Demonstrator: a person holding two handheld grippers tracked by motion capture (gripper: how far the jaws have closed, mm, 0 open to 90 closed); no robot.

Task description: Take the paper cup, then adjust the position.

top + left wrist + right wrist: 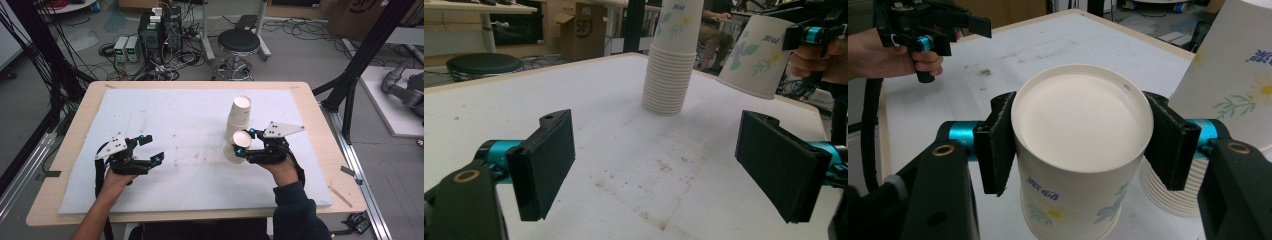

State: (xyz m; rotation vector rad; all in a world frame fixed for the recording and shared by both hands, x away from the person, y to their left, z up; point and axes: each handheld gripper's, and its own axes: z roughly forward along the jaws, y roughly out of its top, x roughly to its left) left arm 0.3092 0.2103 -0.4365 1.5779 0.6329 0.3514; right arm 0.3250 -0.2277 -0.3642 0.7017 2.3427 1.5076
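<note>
The table [75, 150], covered by a stained white mat [165, 125], carries everything here, so take the stack of paper cups [239, 117] as the landmark. It stands upside down on the mat toward the far right, bases up, rims nested one over another, probably so that single cups can be lifted off the top.

Just in front of the stack, on the person's side, the right gripper [241, 146] holds one paper cup [237, 145]. Its jaws are clamped on the cup's wall near the closed base, one pad on each side, as the right gripper view shows [1083, 150]. The cup is also upside down and tilted. In the left gripper view it hangs clear of the mat [756, 55], close beside the stack but not touching it. I judge that gripping near the stiff base keeps the thin wall from crushing, and the tilt suggests the cup is being brought down to stand on the mat.

Well to the left of the stack, the left gripper [150, 148] hovers low over the mat. Its jaws are wide apart with nothing between them [659, 165], pointed toward the stack, seemingly waiting its turn.
</note>
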